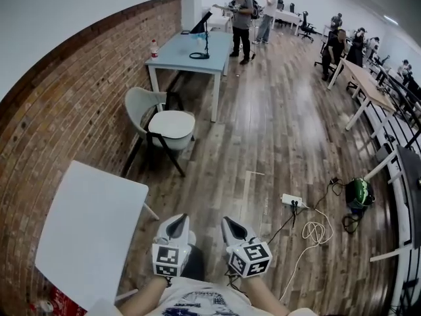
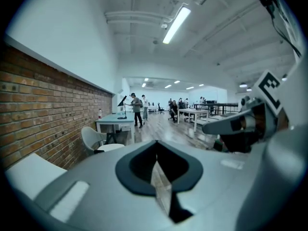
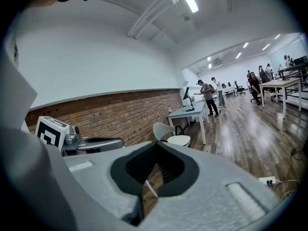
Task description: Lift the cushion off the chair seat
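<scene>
A pale shell chair [image 1: 141,107] stands by the brick wall, with a round white cushion [image 1: 172,124] lying on its seat. The chair [image 2: 91,137] and cushion [image 2: 111,147] also show small and far off in the left gripper view, and the same chair [image 3: 163,129] and cushion [image 3: 179,140] in the right gripper view. My left gripper [image 1: 176,226] and right gripper [image 1: 231,229] hang side by side close to my body, well short of the chair. Both have their jaws together with nothing between them.
A white table [image 1: 89,229] stands at my near left. A grey-blue desk [image 1: 191,48] with a bottle and a lamp sits behind the chair. A power strip [image 1: 292,201] and loose cables lie on the wooden floor to the right. People stand further back.
</scene>
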A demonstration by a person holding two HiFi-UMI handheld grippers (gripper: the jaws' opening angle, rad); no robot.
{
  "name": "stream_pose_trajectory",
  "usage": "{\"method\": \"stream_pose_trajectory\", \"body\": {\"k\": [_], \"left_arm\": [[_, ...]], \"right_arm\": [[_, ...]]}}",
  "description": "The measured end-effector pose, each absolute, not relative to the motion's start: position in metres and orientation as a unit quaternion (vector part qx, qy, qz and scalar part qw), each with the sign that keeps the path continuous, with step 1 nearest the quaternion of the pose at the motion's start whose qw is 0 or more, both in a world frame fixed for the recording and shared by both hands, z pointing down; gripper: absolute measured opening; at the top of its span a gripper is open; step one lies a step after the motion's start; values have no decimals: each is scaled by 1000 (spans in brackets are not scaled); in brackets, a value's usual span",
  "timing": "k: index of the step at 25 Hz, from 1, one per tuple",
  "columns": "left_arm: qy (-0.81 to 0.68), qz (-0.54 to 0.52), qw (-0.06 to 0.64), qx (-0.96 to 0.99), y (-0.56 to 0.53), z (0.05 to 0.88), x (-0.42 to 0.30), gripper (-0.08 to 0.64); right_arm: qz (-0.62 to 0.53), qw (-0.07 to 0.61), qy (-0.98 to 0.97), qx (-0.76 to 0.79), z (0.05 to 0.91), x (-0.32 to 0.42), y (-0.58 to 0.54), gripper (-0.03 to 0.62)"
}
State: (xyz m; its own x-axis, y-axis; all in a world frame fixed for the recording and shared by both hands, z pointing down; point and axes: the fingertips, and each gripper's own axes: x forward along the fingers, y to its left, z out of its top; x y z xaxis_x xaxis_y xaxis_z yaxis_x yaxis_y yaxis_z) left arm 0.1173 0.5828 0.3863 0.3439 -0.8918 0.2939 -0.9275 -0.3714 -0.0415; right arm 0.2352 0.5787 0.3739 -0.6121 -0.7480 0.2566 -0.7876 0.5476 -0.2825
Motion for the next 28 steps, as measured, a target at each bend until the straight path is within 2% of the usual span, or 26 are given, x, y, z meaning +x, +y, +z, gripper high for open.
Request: {"method": "stream_pose_trajectory", "body": {"k": [14, 21, 28], "left_arm": [[-567, 119, 72, 812, 358, 376, -1, -8], [-578, 116, 77, 804, 296, 377, -49, -8], [-585, 116, 89, 798, 263, 387, -63, -8]], "right_arm": [[180, 80, -886, 419, 364, 110, 362, -2], [184, 82, -885, 420, 363, 70, 295, -2], [188, 86, -889, 408, 366, 50, 252, -2]]}}
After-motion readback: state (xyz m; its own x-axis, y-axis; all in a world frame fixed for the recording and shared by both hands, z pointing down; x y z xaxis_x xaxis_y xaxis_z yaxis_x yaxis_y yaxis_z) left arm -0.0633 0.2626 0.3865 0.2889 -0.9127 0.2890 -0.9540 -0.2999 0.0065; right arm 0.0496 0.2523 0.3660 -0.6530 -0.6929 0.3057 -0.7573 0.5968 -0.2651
